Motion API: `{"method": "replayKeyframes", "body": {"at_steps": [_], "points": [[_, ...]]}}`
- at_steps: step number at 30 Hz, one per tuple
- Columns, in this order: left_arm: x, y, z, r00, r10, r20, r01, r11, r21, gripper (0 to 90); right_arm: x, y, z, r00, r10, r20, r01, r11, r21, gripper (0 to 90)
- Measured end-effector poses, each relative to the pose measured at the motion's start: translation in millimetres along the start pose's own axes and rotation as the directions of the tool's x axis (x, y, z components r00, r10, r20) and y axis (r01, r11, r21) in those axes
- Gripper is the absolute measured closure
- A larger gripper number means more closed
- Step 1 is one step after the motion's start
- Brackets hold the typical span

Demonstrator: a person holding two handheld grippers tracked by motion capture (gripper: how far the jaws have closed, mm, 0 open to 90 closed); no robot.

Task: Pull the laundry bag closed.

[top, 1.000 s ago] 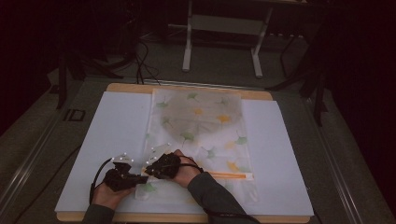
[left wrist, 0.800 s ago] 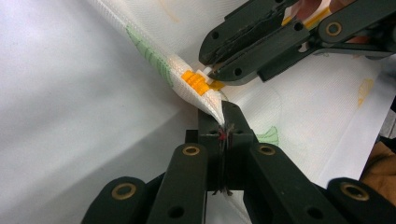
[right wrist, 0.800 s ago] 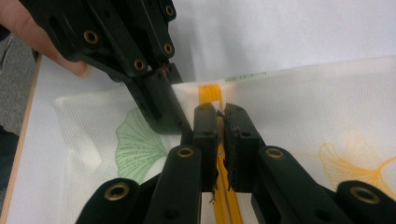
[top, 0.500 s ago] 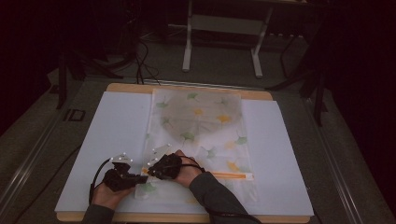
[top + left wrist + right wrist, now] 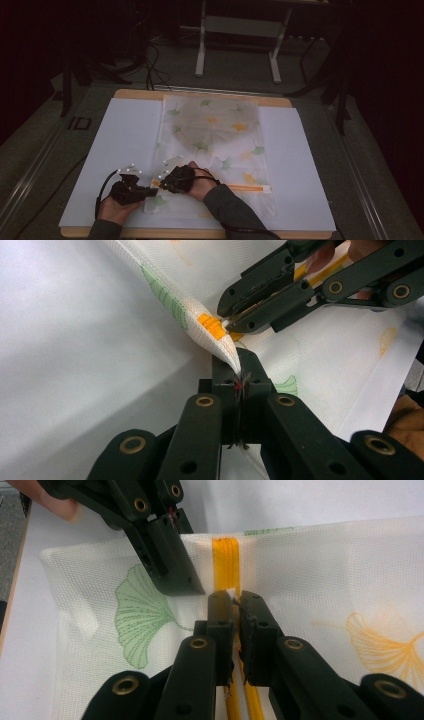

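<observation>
Lying flat on the white surface (image 5: 125,135), the mesh bag (image 5: 215,135) is gripped at its near left corner: left gripper (image 5: 239,382) jaws pinch the edge, right gripper (image 5: 235,600) jaws pinch the orange zipper (image 5: 226,560).

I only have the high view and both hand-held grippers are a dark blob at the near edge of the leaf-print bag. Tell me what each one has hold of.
Observer: In the left gripper view the left hand-held gripper is shut on the mesh bag's edge, pinching a lifted fold of fabric.
Operator: Give me the right one.
Observer: In the right gripper view the right hand-held gripper is shut on a small white tab at the orange zipper, probably the pull.
Operator: Say how far apart they are.
Observer: Very close: the left gripper's jaw tips sit just beside the zipper strip, next to the right gripper's tips.
</observation>
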State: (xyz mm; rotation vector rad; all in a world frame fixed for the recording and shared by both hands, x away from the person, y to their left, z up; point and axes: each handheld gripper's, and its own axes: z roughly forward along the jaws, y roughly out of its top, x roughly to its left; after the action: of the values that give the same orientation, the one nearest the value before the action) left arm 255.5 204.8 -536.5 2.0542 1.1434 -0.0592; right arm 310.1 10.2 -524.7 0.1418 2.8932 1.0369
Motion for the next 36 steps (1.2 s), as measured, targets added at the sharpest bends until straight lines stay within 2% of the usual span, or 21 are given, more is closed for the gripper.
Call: {"method": "replayKeyframes", "body": {"at_steps": [36], "points": [[1.6,-0.4,-7.0,0.9999,-0.011,0.011,0.011,0.9993,-0.036,88.4,1.4,-4.1,-4.8,0.9996,-0.025,0.015,0.024,0.996,0.080,84.7]]}}
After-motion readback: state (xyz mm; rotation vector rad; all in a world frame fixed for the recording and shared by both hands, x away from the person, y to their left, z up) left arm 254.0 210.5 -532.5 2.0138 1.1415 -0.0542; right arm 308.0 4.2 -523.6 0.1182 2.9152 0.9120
